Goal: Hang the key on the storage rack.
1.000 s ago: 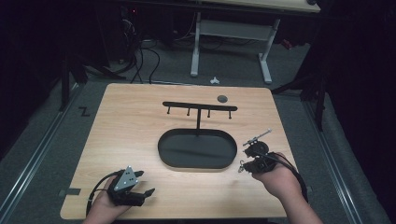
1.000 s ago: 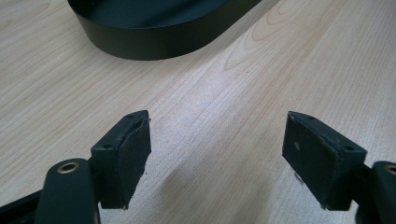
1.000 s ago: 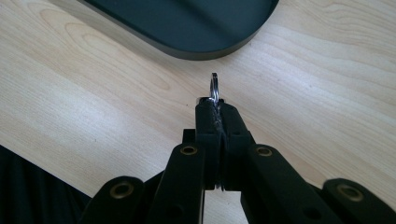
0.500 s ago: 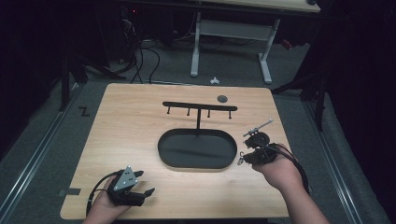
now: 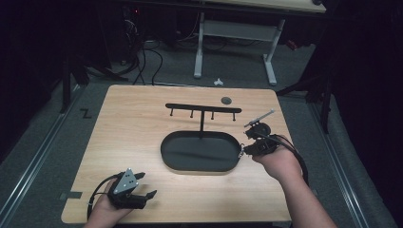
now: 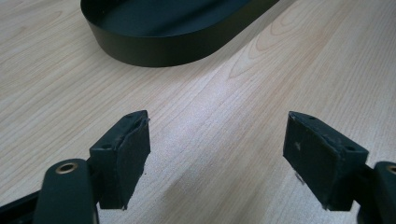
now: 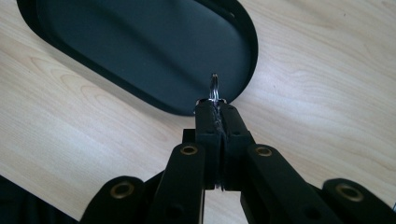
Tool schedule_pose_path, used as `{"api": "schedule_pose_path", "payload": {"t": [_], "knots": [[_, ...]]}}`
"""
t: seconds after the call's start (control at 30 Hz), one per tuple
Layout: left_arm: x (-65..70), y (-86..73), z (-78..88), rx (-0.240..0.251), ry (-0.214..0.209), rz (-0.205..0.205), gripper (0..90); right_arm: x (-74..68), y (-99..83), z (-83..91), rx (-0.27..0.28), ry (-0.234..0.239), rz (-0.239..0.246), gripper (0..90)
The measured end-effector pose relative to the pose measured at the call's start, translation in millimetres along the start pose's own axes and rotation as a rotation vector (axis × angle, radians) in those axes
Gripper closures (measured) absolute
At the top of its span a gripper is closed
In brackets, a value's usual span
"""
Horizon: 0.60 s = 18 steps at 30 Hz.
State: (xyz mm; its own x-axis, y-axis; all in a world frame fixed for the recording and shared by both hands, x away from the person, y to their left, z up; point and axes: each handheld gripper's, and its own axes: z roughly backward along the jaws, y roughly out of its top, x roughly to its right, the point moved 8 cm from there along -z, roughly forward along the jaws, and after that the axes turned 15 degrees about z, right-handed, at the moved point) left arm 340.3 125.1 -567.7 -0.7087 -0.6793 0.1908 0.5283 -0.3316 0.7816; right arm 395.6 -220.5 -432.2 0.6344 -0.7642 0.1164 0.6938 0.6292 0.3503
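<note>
My right gripper (image 5: 243, 152) hovers at the right end of the black oval tray (image 5: 199, 170), shut on a small silver ring (image 7: 214, 87). The ring pokes out edge-on past the pressed-together pads (image 7: 206, 122), over the tray's rim (image 7: 250, 70). Behind the tray stands a black T-shaped rack (image 5: 203, 108) with several small hooks under its bar. My left gripper (image 5: 145, 185) rests near the table's front left corner. Its jaws stand wide apart over bare wood, nothing between the pads (image 6: 123, 154), and it points toward the tray (image 6: 154, 51).
A small dark disc (image 5: 226, 100) lies on the wooden table (image 5: 138, 128) behind the rack's right end. Beyond the far edge are white desk legs (image 5: 197, 47) and cables on a grey floor. Bare wood stretches left of the tray.
My right hand has lifted and moved away from the front edge, along the tray's right end, with the ring still in the jaws. The left hand has stayed put.
</note>
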Motion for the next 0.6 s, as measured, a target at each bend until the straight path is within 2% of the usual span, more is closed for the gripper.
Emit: {"api": "schedule_pose_path", "payload": {"t": [0.6], "knots": [[-0.7, -0.9, -0.6, -0.01, -0.005, -0.004, 23.6, 12.2, 30.3, 10.8, 0.021, -0.011, -0.001, 88.4]]}}
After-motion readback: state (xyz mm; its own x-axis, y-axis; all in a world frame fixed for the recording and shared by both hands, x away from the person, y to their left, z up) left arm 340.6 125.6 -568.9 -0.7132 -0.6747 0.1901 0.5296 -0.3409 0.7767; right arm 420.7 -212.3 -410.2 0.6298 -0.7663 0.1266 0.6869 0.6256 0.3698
